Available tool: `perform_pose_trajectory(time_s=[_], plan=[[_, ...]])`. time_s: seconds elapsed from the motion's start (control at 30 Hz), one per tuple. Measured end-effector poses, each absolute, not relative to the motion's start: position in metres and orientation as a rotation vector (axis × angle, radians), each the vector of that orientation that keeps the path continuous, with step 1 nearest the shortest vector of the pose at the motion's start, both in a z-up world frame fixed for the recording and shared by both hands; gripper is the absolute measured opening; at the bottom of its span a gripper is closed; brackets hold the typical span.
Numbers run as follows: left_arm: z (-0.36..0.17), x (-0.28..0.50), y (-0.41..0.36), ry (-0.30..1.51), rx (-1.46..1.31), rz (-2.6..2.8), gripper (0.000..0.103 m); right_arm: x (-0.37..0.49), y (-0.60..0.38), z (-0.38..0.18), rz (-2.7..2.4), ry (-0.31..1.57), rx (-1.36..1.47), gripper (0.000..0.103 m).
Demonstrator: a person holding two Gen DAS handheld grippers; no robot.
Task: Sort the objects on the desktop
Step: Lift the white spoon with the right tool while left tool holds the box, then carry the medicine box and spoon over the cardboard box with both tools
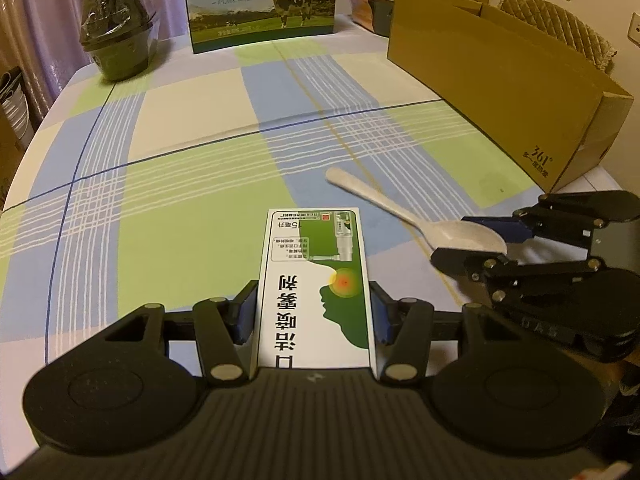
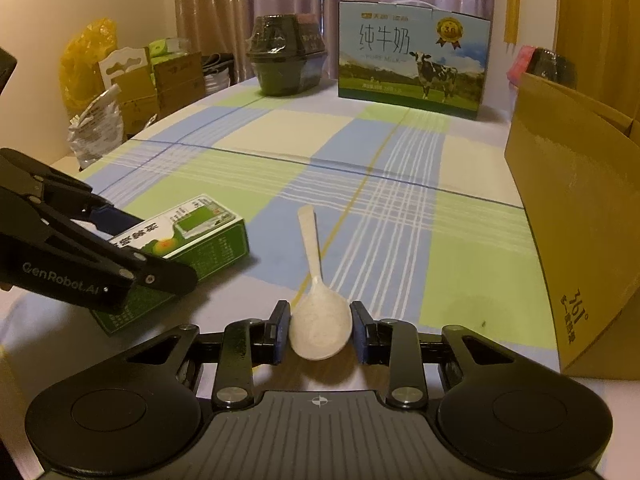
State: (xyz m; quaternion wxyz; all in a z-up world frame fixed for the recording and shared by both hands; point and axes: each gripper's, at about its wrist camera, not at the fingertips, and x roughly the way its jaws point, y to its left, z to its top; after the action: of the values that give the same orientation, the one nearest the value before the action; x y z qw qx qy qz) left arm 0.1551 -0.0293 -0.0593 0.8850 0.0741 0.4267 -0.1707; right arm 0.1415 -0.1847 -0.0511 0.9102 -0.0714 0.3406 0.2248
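A green and white spray box (image 1: pixel 316 248) lies lengthwise between the fingers of my left gripper (image 1: pixel 314 300), whose blue pads press both long sides. In the right wrist view the same box (image 2: pixel 200 232) sits low over the checked tablecloth, held by the left gripper (image 2: pixel 148 248). A white plastic spoon (image 2: pixel 316 248) points its handle away from me, and my right gripper (image 2: pixel 320 320) is shut on its bowl. From the left wrist view, the spoon (image 1: pixel 384 204) and the right gripper (image 1: pixel 456 240) are just right of the box.
An open brown cardboard box (image 1: pixel 500 92) (image 2: pixel 568 216) stands along the right side of the table. A milk carton case (image 1: pixel 260 0) (image 2: pixel 412 60) and wrapped black bowls (image 1: pixel 118 40) (image 2: pixel 284 60) stand at the far edge. Bags and boxes crowd the floor beyond the table's left side.
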Motion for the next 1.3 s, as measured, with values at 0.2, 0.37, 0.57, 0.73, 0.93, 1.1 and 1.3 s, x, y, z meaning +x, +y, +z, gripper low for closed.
perform_pose_trajectory(time_s=[0.2,0.37,0.57,0.73,0.93,1.1,1.3], plan=[[-0.052,0.157,-0.032,0.869,0.139,-0.359,0.050,0.140,-0.190,-0.044,0.458,0.692,-0.094,0.029],[-0.044,0.158,-0.034,0.853,0.123,-0.356,0.050,0.139,-0.193,-0.035,0.441,0.672,-0.066,0.029],[-0.032,0.160,-0.038,0.829,0.101,-0.357,0.050,0.136,-0.197,-0.020,0.419,0.617,-0.034,0.029],[-0.015,0.162,-0.045,0.809,0.093,-0.346,0.050,0.135,-0.203,-0.001,0.393,0.562,0.003,0.029],[0.008,0.166,-0.057,0.780,0.078,-0.339,0.050,0.130,-0.212,0.021,0.360,0.500,0.014,0.029],[0.031,0.166,-0.070,0.738,0.049,-0.354,0.050,0.129,-0.223,0.038,0.322,0.453,0.026,0.029],[0.057,0.168,-0.089,0.690,0.022,-0.386,0.050,0.132,-0.242,0.060,0.273,0.403,0.034,0.029]])
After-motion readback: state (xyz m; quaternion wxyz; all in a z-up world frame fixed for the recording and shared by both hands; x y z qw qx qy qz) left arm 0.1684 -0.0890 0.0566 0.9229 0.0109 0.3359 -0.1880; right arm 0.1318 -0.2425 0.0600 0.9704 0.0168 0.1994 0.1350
